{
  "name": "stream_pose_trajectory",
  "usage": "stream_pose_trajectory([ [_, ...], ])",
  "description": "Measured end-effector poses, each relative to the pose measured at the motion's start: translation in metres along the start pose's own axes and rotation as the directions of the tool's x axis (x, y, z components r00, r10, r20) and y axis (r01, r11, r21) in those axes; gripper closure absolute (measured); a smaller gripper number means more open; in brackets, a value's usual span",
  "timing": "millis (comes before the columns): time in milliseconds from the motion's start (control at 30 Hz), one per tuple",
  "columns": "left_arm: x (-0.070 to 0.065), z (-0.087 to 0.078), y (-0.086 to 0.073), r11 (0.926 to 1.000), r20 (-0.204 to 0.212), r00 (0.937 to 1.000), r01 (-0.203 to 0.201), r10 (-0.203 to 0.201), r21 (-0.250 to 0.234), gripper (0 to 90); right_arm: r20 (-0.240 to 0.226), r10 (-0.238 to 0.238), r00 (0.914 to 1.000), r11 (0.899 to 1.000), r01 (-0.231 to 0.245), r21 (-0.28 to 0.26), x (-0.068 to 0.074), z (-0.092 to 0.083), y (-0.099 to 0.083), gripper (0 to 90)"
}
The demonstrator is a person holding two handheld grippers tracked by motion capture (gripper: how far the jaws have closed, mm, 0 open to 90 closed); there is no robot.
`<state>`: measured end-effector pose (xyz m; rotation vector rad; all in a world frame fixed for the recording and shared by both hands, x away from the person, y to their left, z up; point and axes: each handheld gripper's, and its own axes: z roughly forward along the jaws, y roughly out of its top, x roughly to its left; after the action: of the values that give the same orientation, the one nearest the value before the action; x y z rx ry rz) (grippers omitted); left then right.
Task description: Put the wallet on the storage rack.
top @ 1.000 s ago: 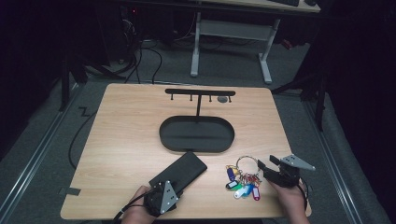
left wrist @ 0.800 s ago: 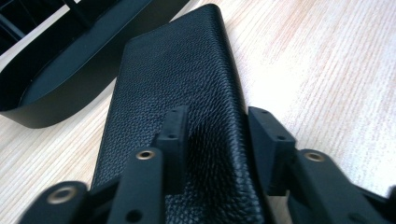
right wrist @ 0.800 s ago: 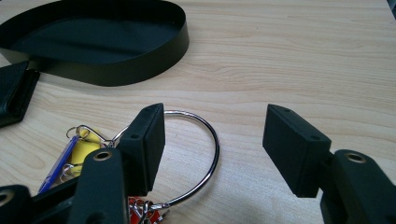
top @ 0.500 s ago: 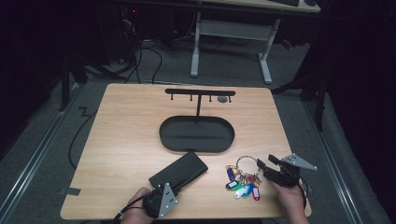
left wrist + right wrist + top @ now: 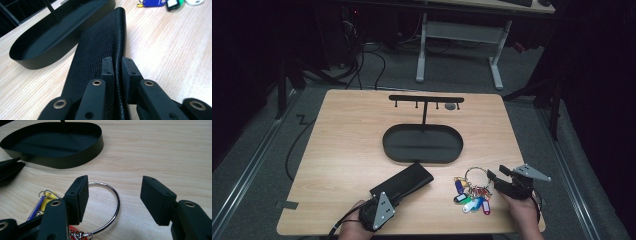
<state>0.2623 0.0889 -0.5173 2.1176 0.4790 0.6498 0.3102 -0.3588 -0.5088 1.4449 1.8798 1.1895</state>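
- At the near edge of the light wooden table (image 5: 342,150), our left gripper (image 5: 379,210) has its fingers (image 5: 108,68) pinched on the near edge of the long black grained-leather wallet (image 5: 404,181); they have just been closing on it, and in the left gripper view the wallet's edge sits squeezed between the two pads.
- The wallet lies flat on the table and runs slantwise away from that gripper, its far end just short of the tray's near rim.
- To the right at the near edge, our right gripper (image 5: 496,179) is held low over the table with its fingers (image 5: 79,195) spread and nothing between the pads.
- In the right gripper view the large silver key ring (image 5: 110,205) lies on the wood just ahead of it, one arc passing behind the left finger and curving into the gap without touching the pads.
- The bunch of coloured plastic key tags (image 5: 472,197) on that ring lies between the wallet and our right gripper, blue, green, white and red among them.
- Farther off, near the middle of the table, stands the black oval metal tray (image 5: 422,157).
- A thin post rises from its far side and carries a black hook bar (image 5: 427,98) across the top.
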Motion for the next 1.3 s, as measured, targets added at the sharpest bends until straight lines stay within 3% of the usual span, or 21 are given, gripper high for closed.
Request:
stream_pose_trajectory([
  [233, 0.007, -0.015, 0.002, 0.9956, 0.012, 0.9977, 0.067, -0.067, -0.065, 82.3, 0.007, 0.002, 1.0000, 1.000, -0.001, -0.018, 0.000, -0.004, 0.002, 40.4],
  [333, 0.015, -0.023, 0.002, 0.9864, 0.026, 0.9923, 0.123, -0.121, -0.109, 82.4, 0.003, 0.000, 1.0000, 1.000, 0.000, -0.008, 0.000, 0.000, 0.002, 40.4],
  [367, 0.015, -0.023, 0.002, 0.9864, 0.026, 0.9923, 0.123, -0.121, -0.109, 82.5, 0.003, 0.000, 1.0000, 1.000, 0.000, -0.008, 0.000, 0.000, 0.002, 40.4],
  [467, 0.021, -0.030, 0.001, 0.9774, 0.028, 0.9872, 0.159, -0.157, -0.139, 82.6, -0.001, -0.015, 0.9999, 1.000, 0.015, -0.008, 0.003, 0.000, 0.002, 40.4],
  [633, 0.024, -0.035, 0.000, 0.9750, 0.028, 0.9862, 0.166, -0.163, -0.148, 82.9, 0.000, -0.006, 1.0000, 1.000, 0.006, -0.009, 0.001, 0.001, 0.003, 40.4],
  [733, 0.028, -0.039, 0.001, 0.9633, 0.034, 0.9788, 0.205, -0.202, -0.174, 83.1, -0.001, -0.003, 1.0000, 1.000, 0.003, -0.012, 0.000, 0.000, 0.003, 40.4],
  [900, 0.033, -0.043, -0.001, 0.9544, 0.023, 0.9714, 0.236, -0.236, -0.182, 83.1, -0.008, -0.002, 1.0000, 1.000, 0.002, -0.011, 0.000, 0.000, 0.002, 40.4],
  [933, 0.037, -0.046, -0.004, 0.9453, 0.027, 0.9637, 0.266, -0.266, -0.189, 83.1, -0.010, 0.002, 1.0000, 1.000, -0.002, -0.010, 0.000, 0.001, 0.003, 40.5],
  [967, 0.037, -0.046, -0.004, 0.9453, 0.027, 0.9637, 0.266, -0.266, -0.189, 83.1, -0.010, 0.002, 1.0000, 1.000, -0.002, -0.010, 0.000, 0.001, 0.003, 40.5],
  [1000, 0.042, -0.049, -0.006, 0.9361, 0.029, 0.9558, 0.293, -0.293, -0.195, 83.1, -0.011, 0.000, 0.9999, 1.000, 0.000, -0.009, 0.000, 0.002, 0.003, 40.5],
  [1033, 0.042, -0.049, -0.006, 0.9361, 0.029, 0.9558, 0.293, -0.293, -0.195, 83.1, -0.011, 0.000, 0.9999, 1.000, 0.000, -0.009, 0.000, 0.002, 0.003, 40.5],
  [1167, 0.046, -0.054, -0.007, 0.9262, 0.037, 0.9454, 0.325, -0.324, -0.191, 83.1, -0.008, 0.007, 0.9999, 1.000, -0.007, -0.006, 0.000, 0.002, 0.003, 40.5],
  [1200, 0.045, -0.057, -0.006, 0.9201, 0.050, 0.9413, 0.337, -0.334, -0.200, 83.1, -0.009, 0.005, 0.9999, 1.000, -0.005, -0.008, 0.000, 0.002, 0.003, 40.5],
  [1267, 0.045, -0.057, -0.005, 0.9195, 0.052, 0.9411, 0.338, -0.334, -0.202, 83.1, -0.007, 0.007, 1.0000, 1.000, -0.007, -0.006, 0.001, 0.002, 0.003, 40.5],
  [1300, 0.045, -0.057, -0.004, 0.9226, 0.046, 0.9430, 0.332, -0.330, -0.197, 83.1, -0.008, 0.004, 1.0000, 1.000, -0.004, -0.004, 0.002, 0.002, 0.003, 40.5],
])
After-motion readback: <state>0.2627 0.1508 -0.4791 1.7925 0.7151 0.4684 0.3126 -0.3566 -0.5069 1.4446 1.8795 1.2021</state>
